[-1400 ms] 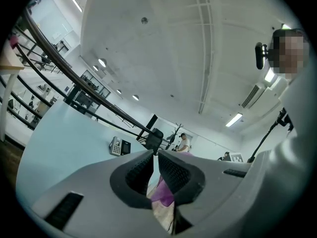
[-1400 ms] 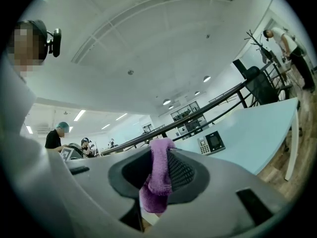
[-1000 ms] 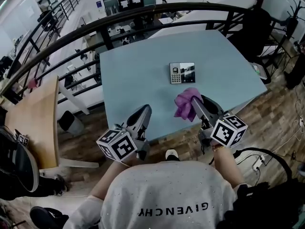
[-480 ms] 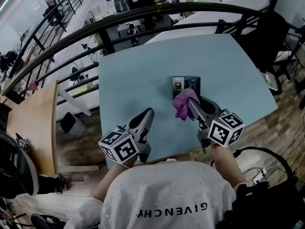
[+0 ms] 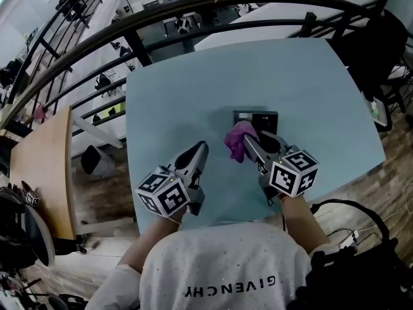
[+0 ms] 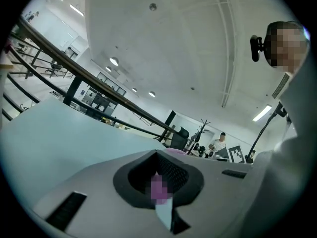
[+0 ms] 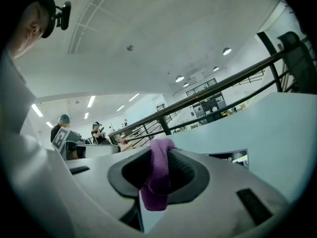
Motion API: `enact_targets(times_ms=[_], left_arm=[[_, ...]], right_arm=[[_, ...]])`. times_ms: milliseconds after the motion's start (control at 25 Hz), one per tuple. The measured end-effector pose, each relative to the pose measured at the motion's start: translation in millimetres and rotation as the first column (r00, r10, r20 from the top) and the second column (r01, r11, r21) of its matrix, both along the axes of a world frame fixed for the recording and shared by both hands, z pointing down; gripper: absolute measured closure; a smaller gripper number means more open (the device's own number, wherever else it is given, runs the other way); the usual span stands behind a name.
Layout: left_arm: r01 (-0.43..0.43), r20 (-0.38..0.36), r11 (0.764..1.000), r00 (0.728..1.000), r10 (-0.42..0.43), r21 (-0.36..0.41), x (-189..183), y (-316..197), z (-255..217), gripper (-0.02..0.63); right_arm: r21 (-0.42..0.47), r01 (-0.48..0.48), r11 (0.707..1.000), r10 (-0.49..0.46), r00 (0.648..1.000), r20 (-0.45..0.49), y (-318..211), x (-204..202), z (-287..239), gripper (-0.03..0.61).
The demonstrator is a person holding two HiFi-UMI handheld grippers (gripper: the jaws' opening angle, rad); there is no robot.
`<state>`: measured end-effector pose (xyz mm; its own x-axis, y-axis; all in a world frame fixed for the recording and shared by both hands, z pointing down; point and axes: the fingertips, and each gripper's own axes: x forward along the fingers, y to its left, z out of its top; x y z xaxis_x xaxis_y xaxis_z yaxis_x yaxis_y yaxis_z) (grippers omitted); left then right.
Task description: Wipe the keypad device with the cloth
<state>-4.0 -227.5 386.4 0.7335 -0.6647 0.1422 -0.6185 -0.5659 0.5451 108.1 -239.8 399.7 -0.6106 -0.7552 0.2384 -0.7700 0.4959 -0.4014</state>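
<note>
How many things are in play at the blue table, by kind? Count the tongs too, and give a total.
tongs: 2 (left tongs shut; right tongs shut on the purple cloth)
purple cloth: 1
keypad device: 1
Total: 4

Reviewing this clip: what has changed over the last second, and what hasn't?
The right hand-held gripper, shut on the purple cloth, moved forward across the table. The cloth now covers the near left part of the keypad device, which was fully visible before. The left hand-held gripper stayed shut and empty near the table's near edge; the device looks unmoved.
</note>
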Motion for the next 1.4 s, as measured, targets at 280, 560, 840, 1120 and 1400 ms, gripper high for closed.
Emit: enact_targets(times_ms=[280, 560, 840, 1120, 1400], left_arm=[[0.039, 0.005, 0.997, 0.999, -0.039, -0.065, 0.4, -25.3, 23.8, 0.620], [0.021, 0.058, 0.989, 0.998, -0.013, -0.146, 5.2, -36.6, 57.9, 0.620], [0.098, 0.035, 0.982, 0.995, -0.093, -0.162, -7.8, -50.7, 61.9, 0.620], [0.124, 0.054, 0.975, 0.992, -0.116, -0.183, -22.1, -53.9, 69.2, 0.620], [0.101, 0.060, 0.981, 0.994, -0.093, -0.164, -19.3, -53.9, 62.9, 0.620]], right_arm=[[-0.062, -0.013, 0.998, 0.011, 0.999, -0.037, -43.5, -5.0, 27.4, 0.495], [-0.085, 0.030, 0.996, -0.035, 0.998, -0.056, -64.4, -13.7, 53.0, 0.495], [-0.025, -0.003, 1.000, -0.001, 0.990, -0.142, -78.3, -14.4, 63.4, 0.494], [-0.003, -0.018, 1.000, 0.017, 0.987, -0.159, -80.9, -11.8, 63.5, 0.494], [-0.015, -0.096, 0.995, 0.092, 0.981, -0.173, -77.9, 15.0, 65.7, 0.494]])
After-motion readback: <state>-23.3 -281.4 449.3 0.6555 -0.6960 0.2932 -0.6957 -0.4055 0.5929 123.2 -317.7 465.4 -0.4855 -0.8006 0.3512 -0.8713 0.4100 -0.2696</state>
